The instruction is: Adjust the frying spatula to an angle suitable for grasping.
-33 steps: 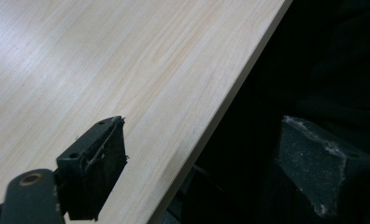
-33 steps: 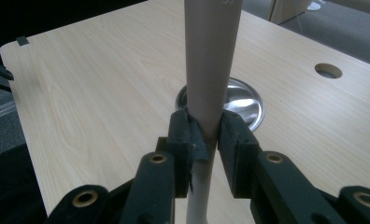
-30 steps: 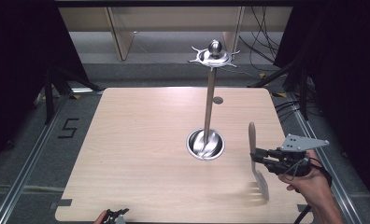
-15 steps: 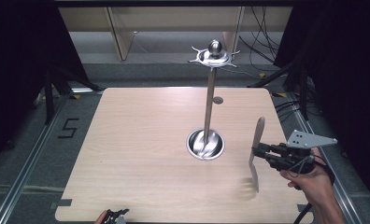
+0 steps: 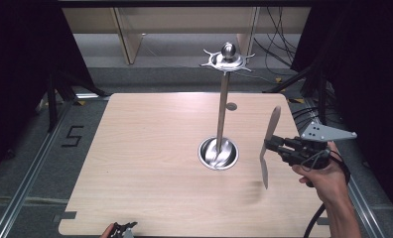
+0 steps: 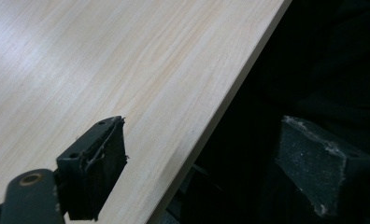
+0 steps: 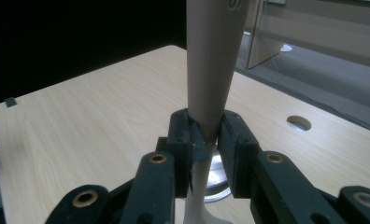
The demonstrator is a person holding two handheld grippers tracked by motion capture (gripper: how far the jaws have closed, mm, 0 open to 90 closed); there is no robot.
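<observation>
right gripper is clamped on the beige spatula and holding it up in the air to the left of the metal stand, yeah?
Nearly. The right gripper is shut on the beige spatula and holds it off the table, but to the right of the metal stand, not the left. The high view shows this; the right gripper view shows the jaws closed on the handle.

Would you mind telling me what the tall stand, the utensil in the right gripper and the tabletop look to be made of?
Stand: polished metal, probably steel, with bright mirror-like reflections on pole and round base.
Utensil: matte beige, smooth and uniform, likely plastic or silicone; pale wood cannot be excluded.
Tabletop: light wood or wood-look laminate, with fine straight grain and soft sheen.
</observation>
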